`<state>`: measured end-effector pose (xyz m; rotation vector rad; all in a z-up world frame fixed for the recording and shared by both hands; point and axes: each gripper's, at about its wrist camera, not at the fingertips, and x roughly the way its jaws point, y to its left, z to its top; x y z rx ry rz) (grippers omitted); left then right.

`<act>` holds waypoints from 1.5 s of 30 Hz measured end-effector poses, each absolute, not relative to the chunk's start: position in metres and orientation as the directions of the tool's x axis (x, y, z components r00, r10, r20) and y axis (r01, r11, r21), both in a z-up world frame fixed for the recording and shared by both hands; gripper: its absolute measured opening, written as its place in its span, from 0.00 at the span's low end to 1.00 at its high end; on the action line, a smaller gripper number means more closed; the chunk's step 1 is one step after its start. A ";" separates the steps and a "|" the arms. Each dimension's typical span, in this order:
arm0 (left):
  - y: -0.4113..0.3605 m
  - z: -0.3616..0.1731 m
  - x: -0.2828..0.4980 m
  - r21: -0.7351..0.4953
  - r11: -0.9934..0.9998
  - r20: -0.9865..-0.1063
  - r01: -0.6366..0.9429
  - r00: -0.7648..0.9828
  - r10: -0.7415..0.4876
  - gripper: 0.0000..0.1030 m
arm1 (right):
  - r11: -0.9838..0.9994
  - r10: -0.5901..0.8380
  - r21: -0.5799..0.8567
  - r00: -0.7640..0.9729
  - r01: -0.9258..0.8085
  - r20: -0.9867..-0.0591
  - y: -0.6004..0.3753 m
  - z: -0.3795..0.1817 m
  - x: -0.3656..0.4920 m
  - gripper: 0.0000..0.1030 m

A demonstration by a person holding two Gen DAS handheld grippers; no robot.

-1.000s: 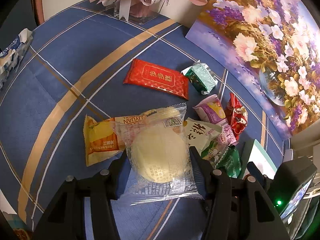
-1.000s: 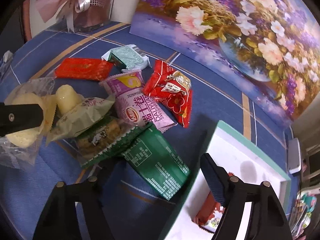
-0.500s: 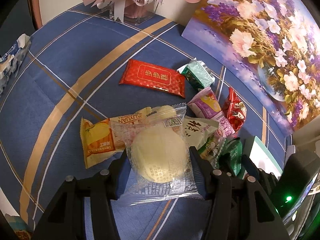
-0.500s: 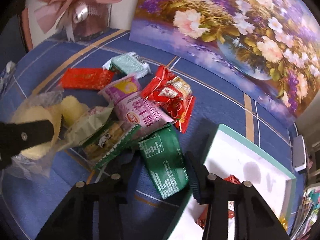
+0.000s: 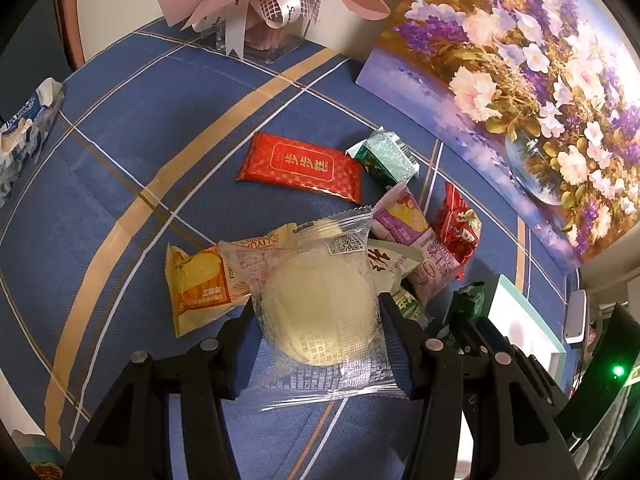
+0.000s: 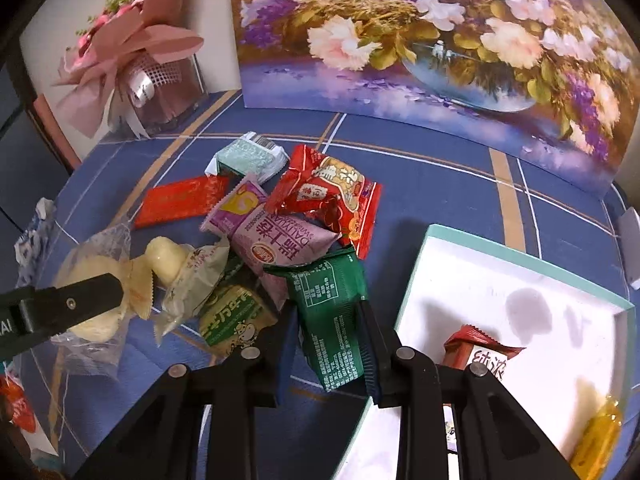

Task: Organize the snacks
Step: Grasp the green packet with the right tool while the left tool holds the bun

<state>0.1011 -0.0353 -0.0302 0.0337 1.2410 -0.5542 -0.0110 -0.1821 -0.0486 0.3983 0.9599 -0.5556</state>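
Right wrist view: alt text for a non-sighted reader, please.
The right gripper, whose jaws have just been closing, is shut on a green snack packet at the edge of a snack pile on a blue tablecloth. A white box with a few snacks lies right.

Yellow packet [image 6: 596,440] cut off at the edge — tissue pack [image 5: 24,128] too; its print illegible.

Blue plaid tablecloth [image 5: 120,128]; red packet [image 5: 300,168]; green packet [image 6: 332,320]; floral painting [image 6: 440,40].
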 end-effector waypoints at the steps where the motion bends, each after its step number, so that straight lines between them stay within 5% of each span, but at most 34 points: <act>1: -0.035 -0.030 0.101 -0.270 0.868 -0.900 0.417 0.210 -0.381 0.55 | 0.785 -0.261 0.089 0.459 0.613 -0.849 -0.184 -0.049 -0.013 0.30; 8: -0.037 -0.029 0.100 -0.277 0.863 -0.898 0.422 0.205 -0.388 0.55 | 0.753 -0.228 0.186 0.515 0.631 -0.826 -0.191 -0.039 -0.022 0.26; 9: -0.037 -0.027 0.100 -0.282 0.861 -0.896 0.423 0.205 -0.393 0.55 | 0.750 -0.223 0.204 0.530 0.630 -0.818 -0.192 -0.035 -0.023 0.15; 20: -0.040 -0.013 0.092 -0.296 0.842 -0.880 0.451 0.215 -0.425 0.55 | 0.698 -0.163 0.314 0.570 0.643 -0.806 -0.204 -0.028 -0.030 0.16; 31: -0.039 -0.027 0.096 -0.295 0.854 -0.895 0.428 0.190 -0.404 0.56 | 0.680 -0.160 0.295 0.528 0.671 -0.834 -0.211 -0.054 -0.020 0.46; 45: -0.040 -0.028 0.096 -0.297 0.855 -0.897 0.426 0.184 -0.403 0.56 | 0.671 -0.180 0.264 0.497 0.693 -0.849 -0.213 -0.064 -0.007 0.49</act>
